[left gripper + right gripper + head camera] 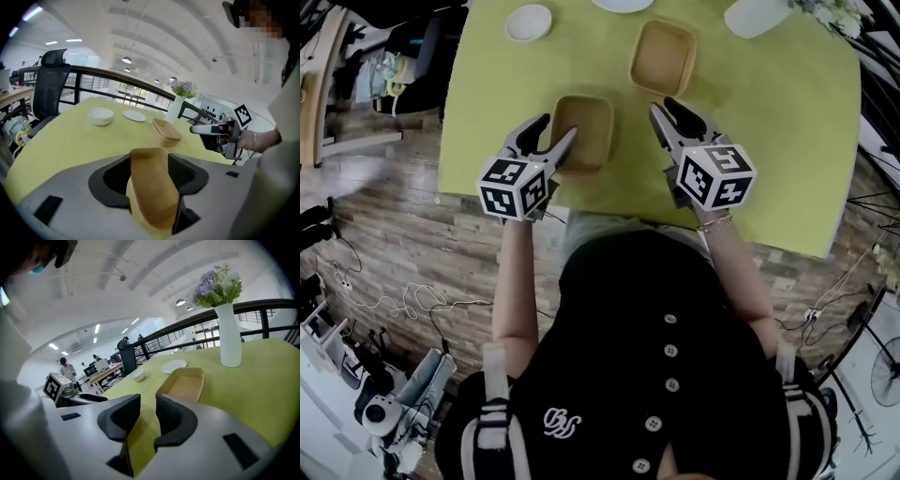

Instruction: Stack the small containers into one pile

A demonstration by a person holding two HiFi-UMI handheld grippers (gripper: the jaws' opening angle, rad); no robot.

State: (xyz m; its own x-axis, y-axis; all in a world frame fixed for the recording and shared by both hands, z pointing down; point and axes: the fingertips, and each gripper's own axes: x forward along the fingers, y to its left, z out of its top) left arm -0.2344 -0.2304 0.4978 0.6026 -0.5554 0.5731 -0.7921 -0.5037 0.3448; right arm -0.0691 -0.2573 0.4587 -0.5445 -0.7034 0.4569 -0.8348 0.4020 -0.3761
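Note:
Two tan square containers sit on the yellow-green table (769, 150). My left gripper (560, 127) straddles the left wall of the near container (591, 127): one finger outside, the other over its inside. In the left gripper view that container (152, 187) fills the gap of the left gripper (149, 161), and I see no pad pressing on it. The far container (662, 58) (166, 131) (185, 385) stands alone farther back. My right gripper (667, 108) (147, 411) hangs just right of the near container, its narrow gap showing only table.
At the table's far side stand a white bowl (529, 22) (101, 116), a white plate (622, 4) (174, 366) and a white vase with flowers (755, 16) (229, 336). The table's near edge runs just behind both grippers.

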